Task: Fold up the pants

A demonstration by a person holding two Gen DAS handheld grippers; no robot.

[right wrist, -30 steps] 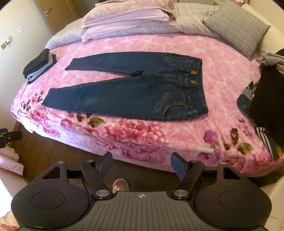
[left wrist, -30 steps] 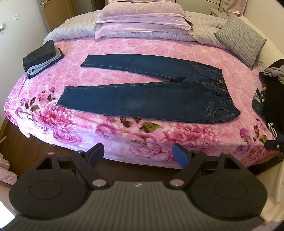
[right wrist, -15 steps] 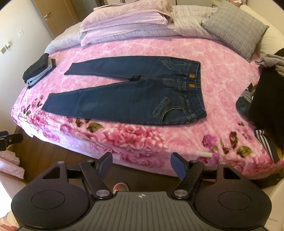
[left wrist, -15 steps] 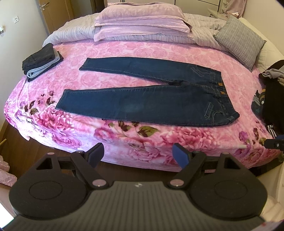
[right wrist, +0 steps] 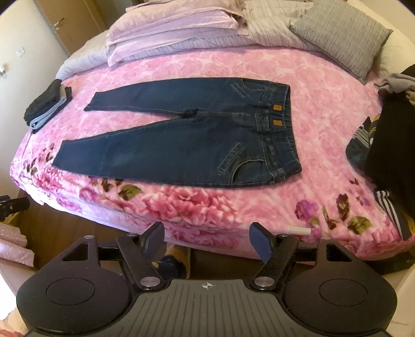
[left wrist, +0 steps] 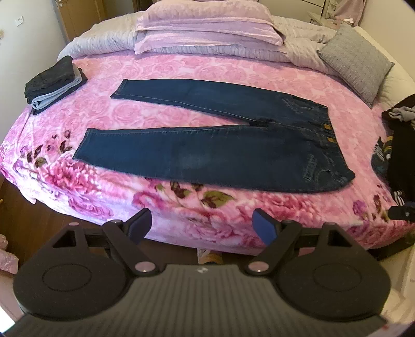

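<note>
Left wrist view: a bed covered by a pink rose-print blanket (left wrist: 207,70) fills most of the frame, with lilac pillows (left wrist: 207,33) stacked along its head edge and a grey cushion (left wrist: 355,62) at the far right corner. The dark blue jeans (left wrist: 207,145) lie flat across the middle of the bed, legs spread apart toward the left edge, waistband toward the right edge, the nearer leg close to the front edge. A folded stack of dark and pale clothes (left wrist: 52,83) sits at the far left corner. A heap of dark garments (left wrist: 399,145) at the right edge is cut off by the frame. The left gripper (left wrist: 202,225) hangs in front of the bed's front edge, fingers spread wide, holding nothing. Wooden floor shows below the left edge.

Right wrist view: the same bed, with a wooden door (right wrist: 64,20) and pale wall behind its far left corner. The jeans (right wrist: 181,145) show two tan patches at the waistband. The right gripper (right wrist: 207,238) is likewise spread and empty, short of the front edge. A small white object (right wrist: 299,230) lies on the blanket near the front edge; what it is cannot be made out. Something blue and blurred lies on the floor between the fingers.
</note>
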